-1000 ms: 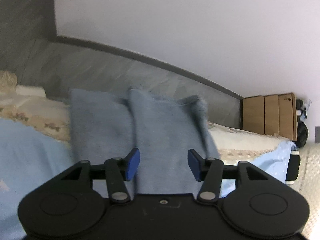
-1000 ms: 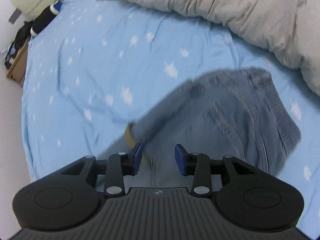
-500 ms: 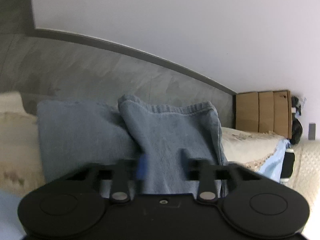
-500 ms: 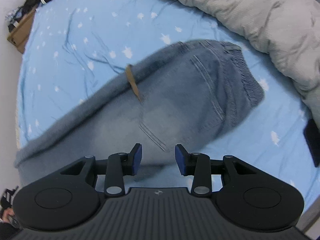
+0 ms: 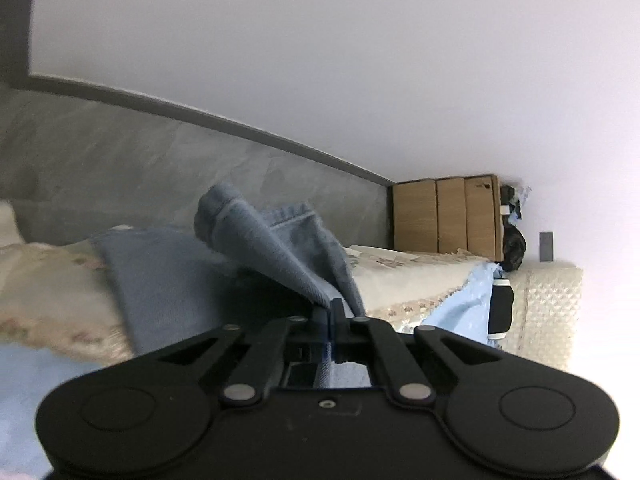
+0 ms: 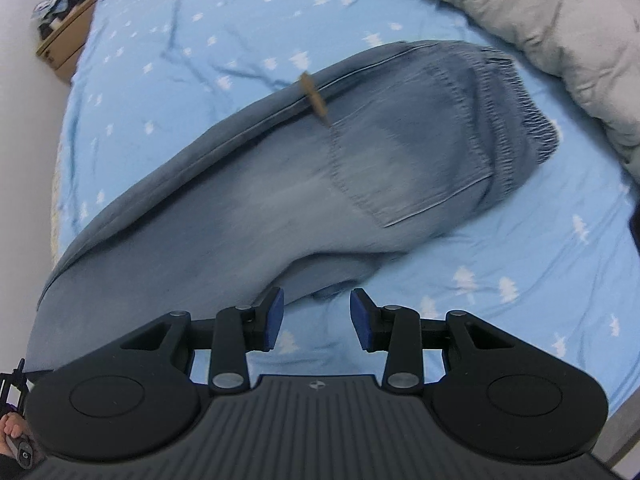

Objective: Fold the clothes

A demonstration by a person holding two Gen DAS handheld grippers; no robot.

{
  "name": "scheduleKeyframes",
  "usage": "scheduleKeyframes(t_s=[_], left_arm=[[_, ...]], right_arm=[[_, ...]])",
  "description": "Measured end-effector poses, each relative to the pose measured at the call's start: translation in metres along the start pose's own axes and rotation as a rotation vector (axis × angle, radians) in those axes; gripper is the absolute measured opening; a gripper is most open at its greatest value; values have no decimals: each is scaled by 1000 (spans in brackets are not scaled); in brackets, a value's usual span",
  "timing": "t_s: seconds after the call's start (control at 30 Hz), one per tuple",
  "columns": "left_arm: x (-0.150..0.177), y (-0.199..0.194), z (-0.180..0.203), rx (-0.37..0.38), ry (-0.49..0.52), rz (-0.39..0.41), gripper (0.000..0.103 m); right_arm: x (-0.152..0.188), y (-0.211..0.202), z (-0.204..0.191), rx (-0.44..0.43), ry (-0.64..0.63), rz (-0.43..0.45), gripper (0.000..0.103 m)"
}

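Jeans (image 6: 304,184) — faded blue denim, elastic waistband, one back pocket with a brown tag (image 6: 314,98); spread flat across a light-blue printed bedsheet (image 6: 500,264), waistband near a grey quilt (image 6: 540,12). Leg end lifted, seen in the left wrist view.
Left gripper (image 5: 330,312) — blue pads pressed together on a pinch of the denim leg hem (image 5: 280,248), which rises above it.
Right gripper (image 6: 316,322) — jaws parted, nothing between them, poised over the sheet just beside the jeans' lower edge.
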State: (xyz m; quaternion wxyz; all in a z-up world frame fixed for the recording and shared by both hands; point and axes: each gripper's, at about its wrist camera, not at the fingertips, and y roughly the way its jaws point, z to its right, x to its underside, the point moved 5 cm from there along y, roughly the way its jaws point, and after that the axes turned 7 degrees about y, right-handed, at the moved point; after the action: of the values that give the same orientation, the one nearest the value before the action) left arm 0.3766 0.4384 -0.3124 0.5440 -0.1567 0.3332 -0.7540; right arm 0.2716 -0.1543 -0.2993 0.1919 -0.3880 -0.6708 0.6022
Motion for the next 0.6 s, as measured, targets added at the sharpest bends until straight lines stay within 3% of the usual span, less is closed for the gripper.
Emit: scheduleKeyframes(t_s=[0.27,0.4,0.53,0.6], left_arm=[[13,-7,-64,-78,-102,-14,1],[7,2,-77,-86,-109,-32,3],[6,3,-87,-110,-126,-37,23],[5,3,-91,-115,-144,-29,45]], right_arm=[[4,-4,5,11,-14,-4,40],[5,-4,13,35,-14,-6,40],[7,-3,13,50,-28,-12,40],[7,-3,12,52,-35,-14,40]])
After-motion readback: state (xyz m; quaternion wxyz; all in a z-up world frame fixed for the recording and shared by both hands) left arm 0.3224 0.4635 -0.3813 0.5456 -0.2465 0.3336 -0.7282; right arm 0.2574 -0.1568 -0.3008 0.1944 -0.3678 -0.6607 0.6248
